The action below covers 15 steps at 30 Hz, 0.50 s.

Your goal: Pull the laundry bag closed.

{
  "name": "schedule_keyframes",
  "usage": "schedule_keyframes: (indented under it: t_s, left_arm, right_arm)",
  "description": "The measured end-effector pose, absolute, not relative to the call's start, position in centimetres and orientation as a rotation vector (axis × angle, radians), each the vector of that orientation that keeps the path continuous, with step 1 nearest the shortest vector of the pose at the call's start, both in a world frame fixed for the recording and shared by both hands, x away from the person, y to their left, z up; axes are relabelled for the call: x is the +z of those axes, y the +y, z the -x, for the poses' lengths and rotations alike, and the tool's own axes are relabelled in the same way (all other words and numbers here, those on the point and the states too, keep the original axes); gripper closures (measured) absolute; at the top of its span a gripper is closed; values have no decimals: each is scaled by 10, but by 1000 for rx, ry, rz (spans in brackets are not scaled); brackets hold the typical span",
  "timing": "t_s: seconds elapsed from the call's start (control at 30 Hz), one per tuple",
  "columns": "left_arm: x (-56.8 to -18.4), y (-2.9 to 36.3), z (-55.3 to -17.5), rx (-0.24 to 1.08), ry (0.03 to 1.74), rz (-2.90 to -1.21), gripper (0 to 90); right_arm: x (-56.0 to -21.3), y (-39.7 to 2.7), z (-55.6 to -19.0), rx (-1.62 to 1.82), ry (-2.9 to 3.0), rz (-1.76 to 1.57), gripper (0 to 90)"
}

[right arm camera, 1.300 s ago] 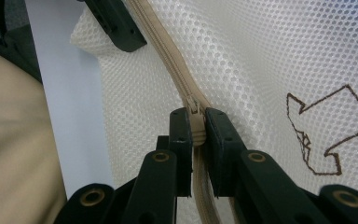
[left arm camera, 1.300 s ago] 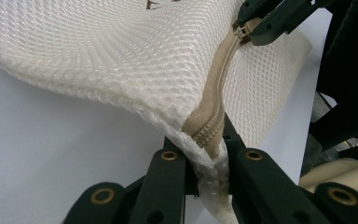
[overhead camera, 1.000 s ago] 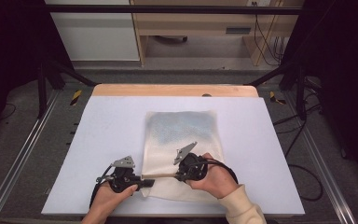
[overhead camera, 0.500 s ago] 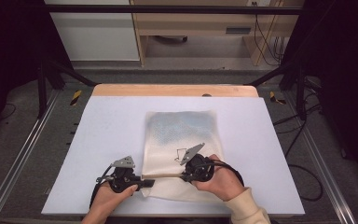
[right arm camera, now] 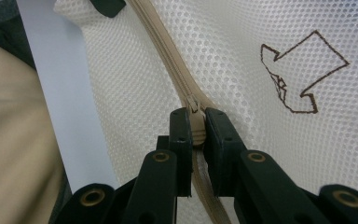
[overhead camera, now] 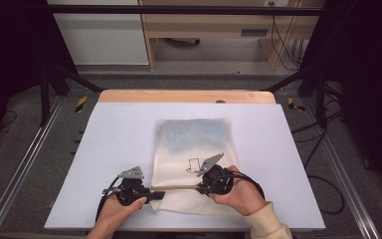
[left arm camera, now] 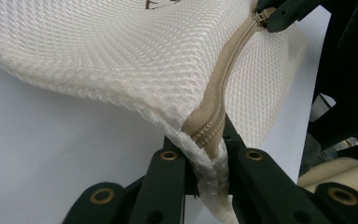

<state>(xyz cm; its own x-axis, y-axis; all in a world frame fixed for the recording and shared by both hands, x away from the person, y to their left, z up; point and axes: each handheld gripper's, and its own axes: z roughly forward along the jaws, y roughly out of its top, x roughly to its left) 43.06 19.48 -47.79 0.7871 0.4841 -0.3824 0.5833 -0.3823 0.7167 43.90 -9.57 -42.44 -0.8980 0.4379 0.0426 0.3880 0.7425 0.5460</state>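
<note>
Left gripper [overhead camera: 151, 194] — black body, compact and rounded, with a grey three-cornered plate [overhead camera: 132, 173] mounted on top and a black cable [overhead camera: 101, 206] looping off its rear. Right gripper [overhead camera: 199, 187] of the same build; its grey plate [overhead camera: 210, 164] tilts up, and its black cable [overhead camera: 248, 179] arcs round behind the hand. In the gripper views the jaws are matte black flat-sided linkage bars, each joint marked by a brass-coloured ringed rivet [left arm camera: 168, 155]; the right gripper view shows the same rivets [right arm camera: 160, 157] and blocky square pads [right arm camera: 180, 128]. Right hand [overhead camera: 238, 194] wears a cream long sleeve [overhead camera: 268, 226] with a ribbed cuff. Left hand [overhead camera: 115, 214] — no sleeve visible.
</note>
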Motion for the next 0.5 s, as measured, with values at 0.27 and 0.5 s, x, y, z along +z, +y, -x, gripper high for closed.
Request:
schedule_keyframes:
  t_s: [0.27, 0.5]
  left_arm:
    - [-477, 195, -430, -135, 792, -2047, 839]
    - [-477, 194, -430, -139, 788, -2049, 840]
  right_arm:
    - [-424, -100, -438, 866, 2840, -676, 819]
    - [-424, -103, -437, 870, 2841, -688, 819]
